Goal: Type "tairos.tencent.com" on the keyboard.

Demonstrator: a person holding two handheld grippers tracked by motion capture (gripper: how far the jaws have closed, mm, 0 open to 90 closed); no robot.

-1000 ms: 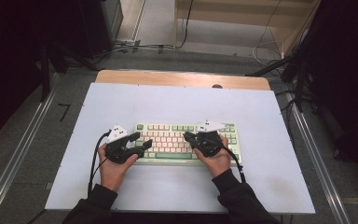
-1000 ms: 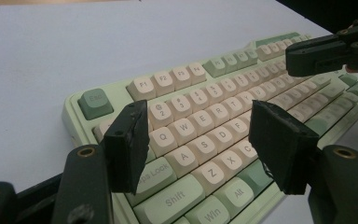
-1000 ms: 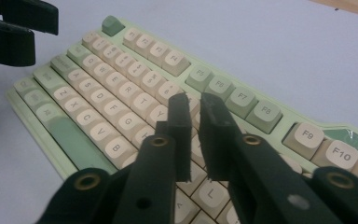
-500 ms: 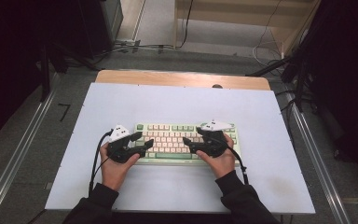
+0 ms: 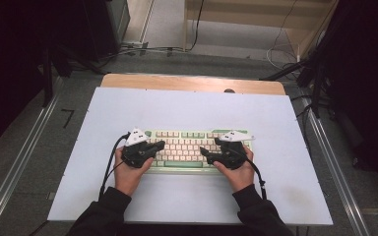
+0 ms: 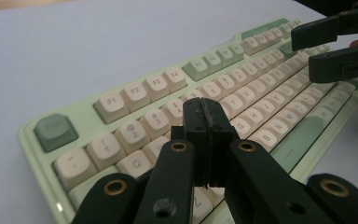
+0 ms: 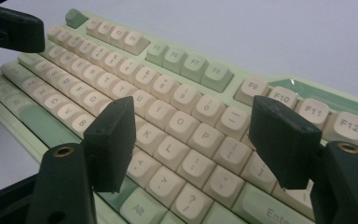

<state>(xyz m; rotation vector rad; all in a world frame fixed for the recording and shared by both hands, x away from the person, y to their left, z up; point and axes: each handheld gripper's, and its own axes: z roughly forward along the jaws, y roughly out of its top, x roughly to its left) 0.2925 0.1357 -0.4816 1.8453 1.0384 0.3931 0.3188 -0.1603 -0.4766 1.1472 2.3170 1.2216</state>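
A pale green keyboard (image 5: pixel 192 147) with cream keys lies on the white table top (image 5: pixel 192 105). My left gripper (image 5: pixel 160 144) hovers over the keyboard's left end. Its jaws have just closed, pad on pad with nothing between them, over the number and Q row (image 6: pixel 208 105). My right gripper (image 5: pixel 209 146) hangs over the right half with its jaws wide apart (image 7: pixel 193 121), after opening and then easing in slightly. Nothing is between them, and the O, P and L keys show in the gap. Each gripper view also shows the other gripper's jaws (image 6: pixel 303 51) (image 7: pixel 37 32).
A wooden strip (image 5: pixel 192 82) runs along the table's far edge, with a small dark thing (image 5: pixel 229 90) on it. Metal rails (image 5: pixel 325 147) flank the table. Cables (image 5: pixel 152 49) lie on the floor beyond.
Both hands stay over the keyboard. The right gripper's jaws spread apart between the earliest frame and now.
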